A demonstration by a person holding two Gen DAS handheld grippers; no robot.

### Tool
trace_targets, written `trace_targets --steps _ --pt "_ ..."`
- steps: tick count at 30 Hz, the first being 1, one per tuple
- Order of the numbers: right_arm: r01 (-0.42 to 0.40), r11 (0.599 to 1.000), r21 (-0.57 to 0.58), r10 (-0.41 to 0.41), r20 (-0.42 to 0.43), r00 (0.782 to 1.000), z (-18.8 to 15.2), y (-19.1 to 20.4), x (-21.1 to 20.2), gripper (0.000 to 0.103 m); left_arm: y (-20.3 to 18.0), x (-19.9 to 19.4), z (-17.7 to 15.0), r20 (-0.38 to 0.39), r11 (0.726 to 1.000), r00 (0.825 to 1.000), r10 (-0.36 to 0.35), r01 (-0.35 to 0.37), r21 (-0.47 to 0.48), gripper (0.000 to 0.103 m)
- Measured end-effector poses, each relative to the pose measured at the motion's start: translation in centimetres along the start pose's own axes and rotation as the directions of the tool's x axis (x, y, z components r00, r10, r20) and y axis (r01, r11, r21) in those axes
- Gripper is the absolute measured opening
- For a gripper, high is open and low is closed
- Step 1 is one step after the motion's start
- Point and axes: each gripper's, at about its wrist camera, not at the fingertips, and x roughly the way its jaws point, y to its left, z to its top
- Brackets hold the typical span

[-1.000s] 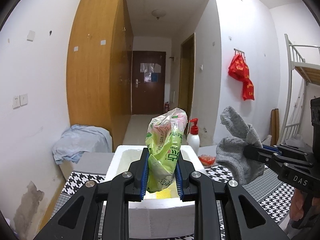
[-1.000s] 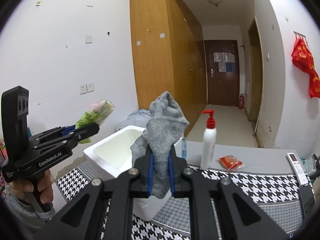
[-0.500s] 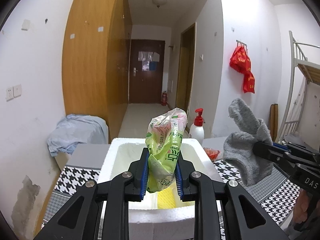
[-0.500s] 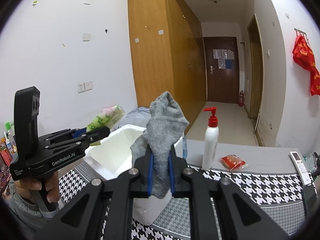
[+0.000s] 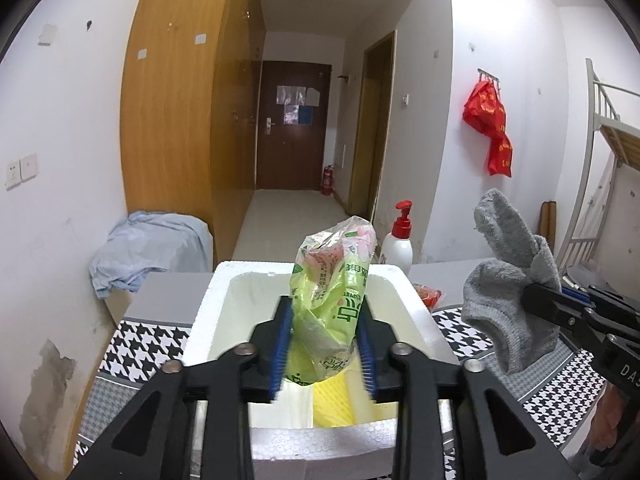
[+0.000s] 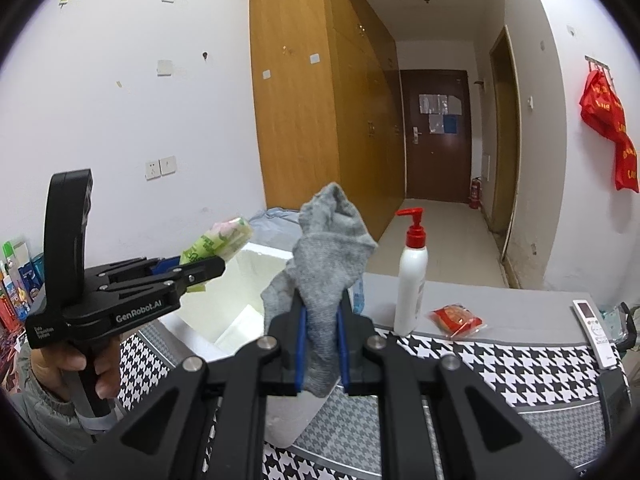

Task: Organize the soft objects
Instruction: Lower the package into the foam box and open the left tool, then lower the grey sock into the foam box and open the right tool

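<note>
My left gripper [image 5: 323, 344] is shut on a green plastic tissue pack [image 5: 332, 288] and holds it upright above the open white foam box [image 5: 208, 312]. Something yellow [image 5: 332, 404] lies in the box. From the right wrist view the left gripper [image 6: 204, 270] holds the pack [image 6: 216, 242] over the box [image 6: 256, 292]. My right gripper [image 6: 320, 344] is shut on a grey sock [image 6: 326, 272] and holds it in the air right of the box. In the left wrist view the sock [image 5: 510, 284] hangs from the right gripper [image 5: 536, 304].
A white pump bottle with a red top [image 6: 412, 284], a red snack packet [image 6: 456, 318] and a white remote [image 6: 594, 330] lie on the houndstooth-covered table [image 6: 520, 364]. A blue cloth heap [image 5: 144, 244] sits behind the box at left.
The left gripper has moved forward with the pack, now further over the box, showing more of its inside. The right gripper with the sock has held about still.
</note>
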Motion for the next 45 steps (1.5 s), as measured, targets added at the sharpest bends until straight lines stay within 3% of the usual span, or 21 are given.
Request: trace_targets --steps 1,3,6,9,26,45 --pt "0.000 1.000 0.000 0.000 0.000 1.000 0.0 0.0 0.0 0.016 -0.1 0.0 0.0 0.000 1.000 1.000 -0.004 0.004 0.006 0.046" --pt "0.003 1.000 0.000 -0.003 0.001 1.000 0.0 0.1 -0.1 0.016 -0.1 -0.1 -0.2 0.004 1.000 1.000 -0.006 0.006 -0.001 0.067" --pt "0.016 1.000 -0.005 -0.015 0.006 1.000 0.0 0.2 -0.3 0.016 0.0 -0.3 -0.4 0.015 1.000 1.000 -0.010 0.010 -0.002 0.088" --pt "0.016 1.000 -0.002 -0.016 0.011 1.000 0.0 0.1 -0.4 0.016 0.2 -0.8 -0.4 0.035 1.000 0.999 0.001 -0.001 -0.024 0.102" --pt "0.015 1.000 0.002 -0.015 0.023 1.000 0.2 0.6 0.0 0.016 1.5 -3.8 -0.8 0.091 0.998 0.994 0.066 -0.064 -0.027 0.102" --pt "-0.040 0.999 -0.019 0.040 0.015 0.999 1.2 3.8 2.7 0.016 5.0 -6.4 -2.3 0.098 0.988 0.984 0.150 -0.145 -0.057 0.102"
